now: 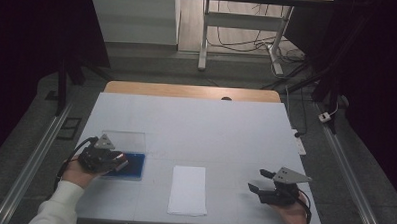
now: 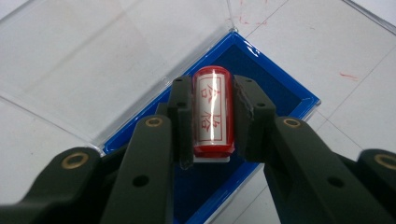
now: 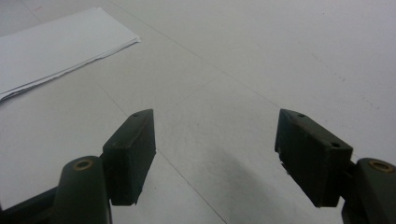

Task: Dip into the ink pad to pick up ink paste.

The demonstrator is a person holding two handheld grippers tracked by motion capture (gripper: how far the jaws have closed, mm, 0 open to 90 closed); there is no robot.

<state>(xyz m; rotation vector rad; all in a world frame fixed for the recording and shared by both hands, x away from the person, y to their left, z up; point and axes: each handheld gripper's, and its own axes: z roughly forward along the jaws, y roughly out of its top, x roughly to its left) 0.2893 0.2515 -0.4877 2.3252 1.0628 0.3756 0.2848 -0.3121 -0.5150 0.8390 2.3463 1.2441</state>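
A red stamp (image 2: 213,112) with red characters on its white label sits between the jaws of my left gripper (image 2: 214,114), which is shut on it. Below the stamp lies a blue ink pad case (image 2: 275,91) with its clear lid (image 2: 93,60) folded open. From above, the left gripper (image 1: 115,161) hovers over the blue case (image 1: 134,165) at the table's left. A white sheet of paper (image 1: 188,189) lies at the front middle. My right gripper (image 1: 259,180) rests near the front right, open and holding nothing; its own view shows the paper's corner (image 3: 56,46) off to the left.
The white table (image 1: 211,127) ends in a wooden strip (image 1: 187,90) at the back. Beyond it stand a desk frame (image 1: 239,23) and cables on the floor. Faint red marks (image 2: 348,74) dot the table by the case.
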